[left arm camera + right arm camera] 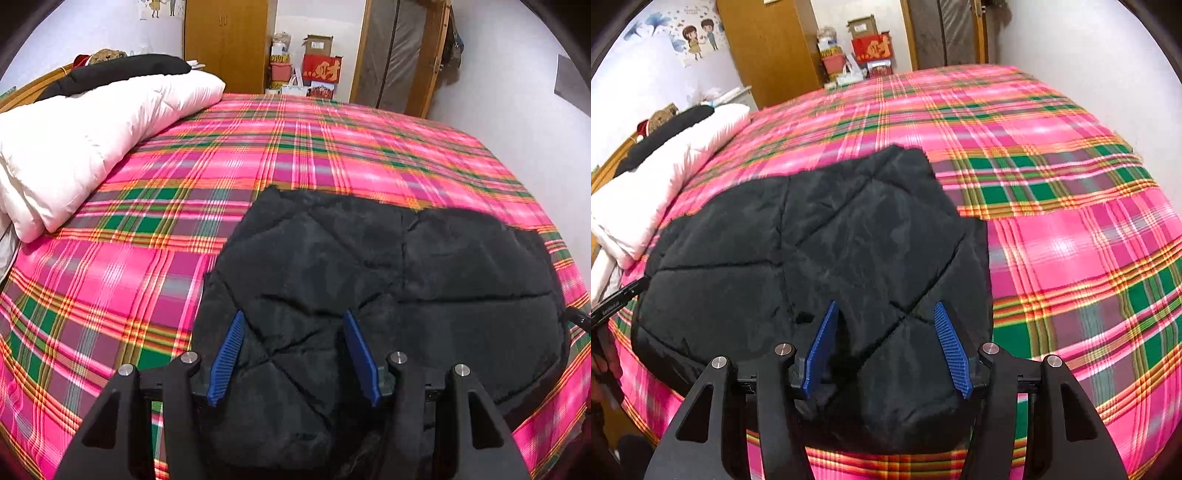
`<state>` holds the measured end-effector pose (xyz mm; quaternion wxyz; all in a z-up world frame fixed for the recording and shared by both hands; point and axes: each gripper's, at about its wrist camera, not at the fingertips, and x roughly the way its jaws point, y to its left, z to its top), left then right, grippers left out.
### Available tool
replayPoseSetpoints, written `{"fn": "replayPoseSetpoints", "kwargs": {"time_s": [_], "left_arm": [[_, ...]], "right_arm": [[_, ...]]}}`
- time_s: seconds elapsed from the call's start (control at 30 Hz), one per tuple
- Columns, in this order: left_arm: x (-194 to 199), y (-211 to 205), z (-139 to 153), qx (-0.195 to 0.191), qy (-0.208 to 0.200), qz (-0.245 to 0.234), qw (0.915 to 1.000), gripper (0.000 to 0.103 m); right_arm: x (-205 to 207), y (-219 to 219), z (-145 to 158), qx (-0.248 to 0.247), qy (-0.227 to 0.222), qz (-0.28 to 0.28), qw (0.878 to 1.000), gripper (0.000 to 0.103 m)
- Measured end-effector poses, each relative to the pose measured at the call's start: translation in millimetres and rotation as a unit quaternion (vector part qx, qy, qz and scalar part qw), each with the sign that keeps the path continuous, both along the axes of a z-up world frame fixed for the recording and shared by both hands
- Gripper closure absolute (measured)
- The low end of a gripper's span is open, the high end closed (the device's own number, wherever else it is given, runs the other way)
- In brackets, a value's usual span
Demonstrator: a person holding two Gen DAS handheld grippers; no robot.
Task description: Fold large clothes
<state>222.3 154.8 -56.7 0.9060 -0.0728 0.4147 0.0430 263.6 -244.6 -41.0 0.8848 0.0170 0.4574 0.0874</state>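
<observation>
A black quilted jacket (369, 266) lies in a compact bundle on the pink plaid bed (147, 280), close to its near edge. My left gripper (293, 354) is over the jacket's left near part. Padded fabric fills the gap between its blue fingers (227, 354), and the wide jaws are shut on it. My right gripper (886, 350) grips the right near part of the jacket (812, 236) the same way, and that edge bulges up between its fingers (953, 350). Each view shows a sliver of the other gripper at its side edge.
A rolled white quilt (85, 140) with dark clothing on top lies along the bed's left side. Beyond the bed's far edge stand a wooden wardrobe (225, 44), stacked boxes (310, 70) and a door (399, 55). A white wall (1089, 55) runs along the right.
</observation>
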Motion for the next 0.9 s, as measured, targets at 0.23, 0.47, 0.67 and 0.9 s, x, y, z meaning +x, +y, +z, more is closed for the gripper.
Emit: {"fn": "replayPoseSetpoints", "kwargs": {"time_s": [0.23,0.47,0.67,0.9], "left_arm": [[48,-41,16,-0.002,-0.019,-0.057,0.9982,0.045],[110,-53,-29,0.054,0.027,-0.063,0.9962,0.043],[112,-39,-51,0.025,0.011,-0.051,0.9983,0.043],[113,-42,-55,0.032,0.001,-0.043,0.9986,0.043]], "right_arm": [[39,32,0,-0.004,-0.01,0.032,0.999,0.048],[95,18,-41,-0.031,0.037,0.011,0.999,0.048],[100,7,-65,-0.005,0.026,-0.002,1.0,0.048],[98,6,-65,-0.003,0.016,-0.011,1.0,0.048]]}}
